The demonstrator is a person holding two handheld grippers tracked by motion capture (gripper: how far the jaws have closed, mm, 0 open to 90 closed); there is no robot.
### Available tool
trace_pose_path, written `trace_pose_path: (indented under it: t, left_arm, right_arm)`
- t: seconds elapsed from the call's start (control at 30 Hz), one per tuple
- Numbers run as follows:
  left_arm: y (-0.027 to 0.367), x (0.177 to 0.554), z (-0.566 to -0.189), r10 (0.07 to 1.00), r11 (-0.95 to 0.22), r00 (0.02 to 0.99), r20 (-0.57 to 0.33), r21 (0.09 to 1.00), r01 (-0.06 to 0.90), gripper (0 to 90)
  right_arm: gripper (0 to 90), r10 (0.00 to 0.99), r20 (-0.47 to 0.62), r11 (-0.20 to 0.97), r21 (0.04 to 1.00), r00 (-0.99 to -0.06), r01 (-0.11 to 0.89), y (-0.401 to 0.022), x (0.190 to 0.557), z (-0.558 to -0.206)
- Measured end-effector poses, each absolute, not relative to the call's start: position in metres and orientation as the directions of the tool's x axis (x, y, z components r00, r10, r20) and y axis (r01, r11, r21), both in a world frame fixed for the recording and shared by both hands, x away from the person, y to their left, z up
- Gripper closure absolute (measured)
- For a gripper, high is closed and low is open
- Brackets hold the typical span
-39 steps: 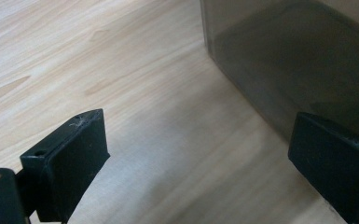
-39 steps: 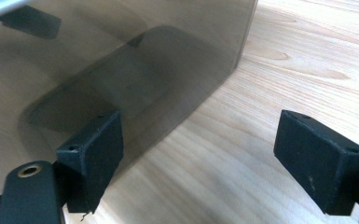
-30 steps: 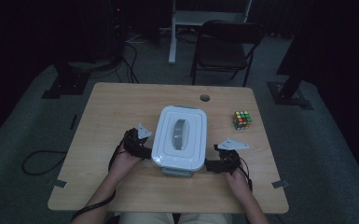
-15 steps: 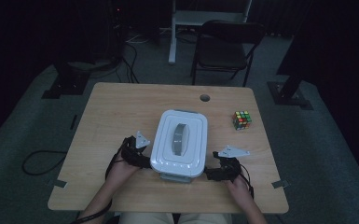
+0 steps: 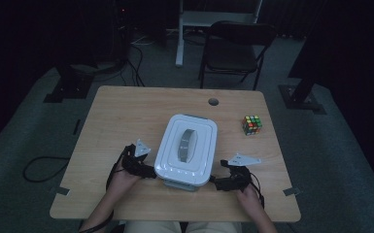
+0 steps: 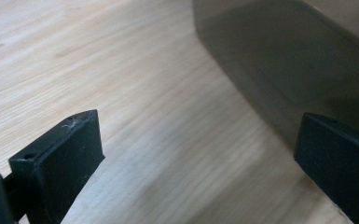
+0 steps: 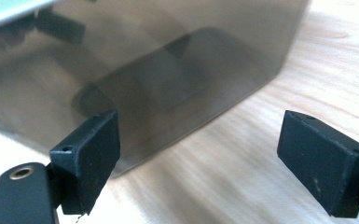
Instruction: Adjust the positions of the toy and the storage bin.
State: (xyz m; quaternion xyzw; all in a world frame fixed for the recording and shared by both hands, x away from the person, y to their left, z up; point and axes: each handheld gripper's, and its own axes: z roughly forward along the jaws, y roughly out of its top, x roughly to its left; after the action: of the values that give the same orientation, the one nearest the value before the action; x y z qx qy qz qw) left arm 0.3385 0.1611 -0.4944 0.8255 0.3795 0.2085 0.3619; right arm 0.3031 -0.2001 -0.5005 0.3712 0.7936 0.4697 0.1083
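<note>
The lidded container [image 5: 186,149] sits near the table's [image 5: 126,111] front edge, shifted slightly toward it since a second ago. The left gripper [image 5: 148,171] and right gripper [image 5: 217,181] flank its front corners, jaws spread, just opened wider, nothing between them.

Both grippers [image 5: 148,171] [image 5: 217,181] apparently wide open

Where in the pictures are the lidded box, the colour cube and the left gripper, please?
Lidded box [image 5: 187,145]: high view, grey handle on its lid.
Colour cube [image 5: 252,124]: high view, its top face.
Left gripper [image 5: 154,171]: high view, between its fingertips, beside the box.
</note>
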Motion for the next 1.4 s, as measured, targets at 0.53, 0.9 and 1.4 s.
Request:
trace_pose_path:
  t: [0.53, 0.9, 1.4]
  left_arm:
    - [0.200, 0.328, -0.504, 0.829, -0.394, 0.560, 0.008, 0.718, 0.573, 0.2]
    - [0.235, 0.316, -0.507, 0.859, -0.368, 0.511, 0.027, 0.725, 0.582, 0.3]
    - [0.275, 0.297, -0.518, 0.911, -0.287, 0.413, -0.017, 0.695, 0.660, 0.3]
  right_arm:
    - [11.8, 0.825, 0.143, 0.145, 0.882, -0.547, 0.449, -0.273, 0.341, -0.479]
    - [11.7, 0.885, 0.138, 0.097, 0.879, -0.444, 0.467, -0.313, 0.383, -0.484]
    - [11.4, 0.964, 0.128, 0.004, 0.867, -0.231, 0.498, -0.336, 0.435, -0.486]
